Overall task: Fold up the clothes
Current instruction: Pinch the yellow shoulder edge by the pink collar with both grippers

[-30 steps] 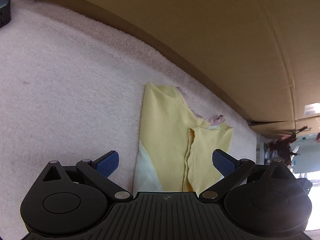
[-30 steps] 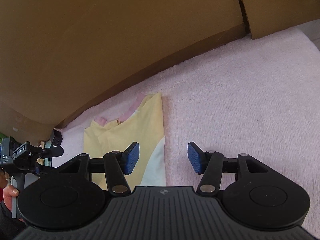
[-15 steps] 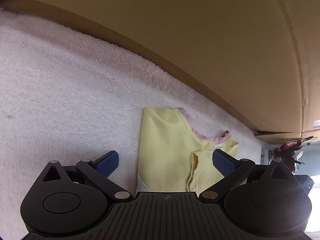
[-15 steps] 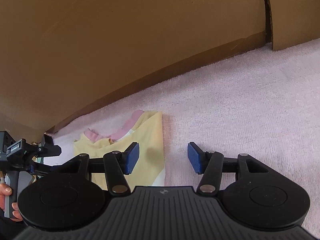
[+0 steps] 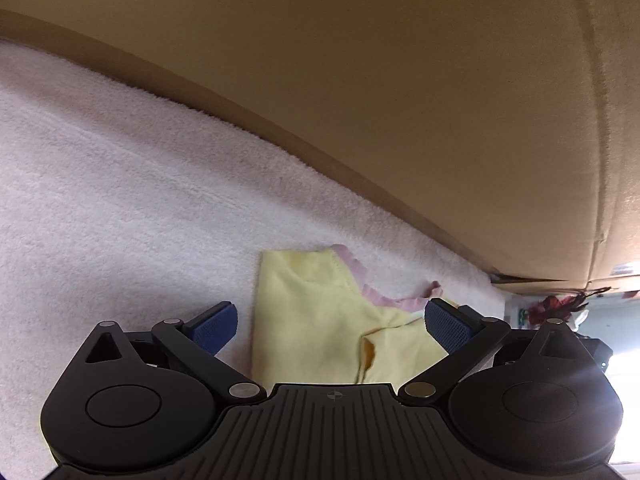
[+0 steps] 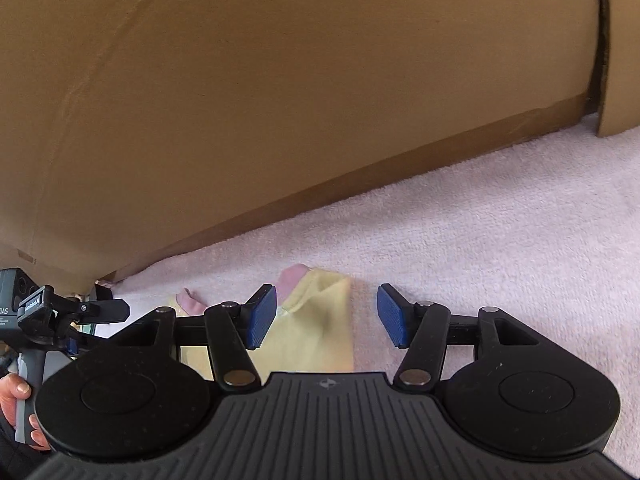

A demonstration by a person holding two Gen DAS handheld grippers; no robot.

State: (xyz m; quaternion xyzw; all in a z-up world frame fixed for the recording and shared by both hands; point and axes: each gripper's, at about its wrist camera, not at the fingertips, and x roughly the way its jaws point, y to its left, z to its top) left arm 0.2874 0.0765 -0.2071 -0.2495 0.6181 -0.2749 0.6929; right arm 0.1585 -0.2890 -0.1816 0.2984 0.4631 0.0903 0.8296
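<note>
A small yellow garment with pink neck trim (image 5: 320,320) lies folded lengthwise on a pale pink towel surface (image 5: 120,200). It also shows in the right wrist view (image 6: 316,328). My left gripper (image 5: 332,326) is open and empty, low over the garment's near part, its fingers either side of it. My right gripper (image 6: 326,316) is open and empty above the garment's right shoulder edge. The garment's lower half is hidden behind both gripper bodies.
A brown cardboard wall (image 5: 400,100) runs along the far edge of the towel, also in the right wrist view (image 6: 280,100). The left gripper and the hand holding it (image 6: 24,392) show at the right view's left edge. Red leaves (image 5: 560,304) lie beyond the cardboard.
Both grippers have dropped lower and tilted up toward the garment's collar end; less of the garment shows. Both stayed open.
</note>
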